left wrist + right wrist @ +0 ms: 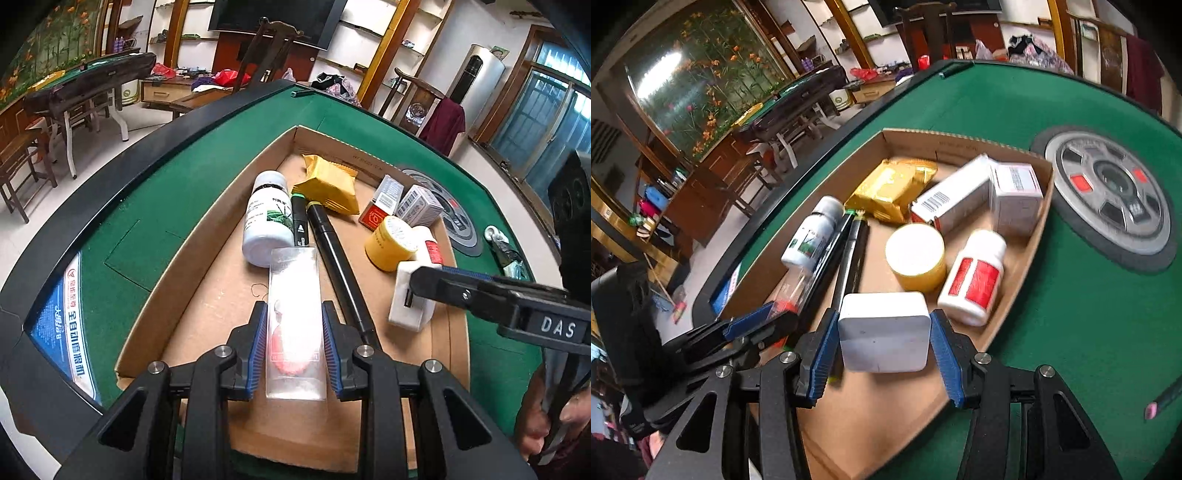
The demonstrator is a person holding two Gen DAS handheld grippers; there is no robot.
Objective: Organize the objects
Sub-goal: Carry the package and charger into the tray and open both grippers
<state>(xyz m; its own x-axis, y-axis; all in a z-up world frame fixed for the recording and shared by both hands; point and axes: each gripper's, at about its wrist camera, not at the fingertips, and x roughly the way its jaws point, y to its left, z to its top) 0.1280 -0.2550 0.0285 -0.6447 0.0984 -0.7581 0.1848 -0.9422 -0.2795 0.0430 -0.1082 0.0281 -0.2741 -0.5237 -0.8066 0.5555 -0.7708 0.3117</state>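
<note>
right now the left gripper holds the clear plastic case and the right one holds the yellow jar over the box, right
Not quite: the right gripper holds the white charger block, not the yellow jar, which lies in the box, as the right wrist view shows. The left gripper does hold the clear case.

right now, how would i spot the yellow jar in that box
Find the shallow cardboard box on the green table. Near its middle, the yellow jar stands upright between the black pens and the lying red-labelled white bottle. It is the only round yellow tub, topped with a plain white lid.
</note>
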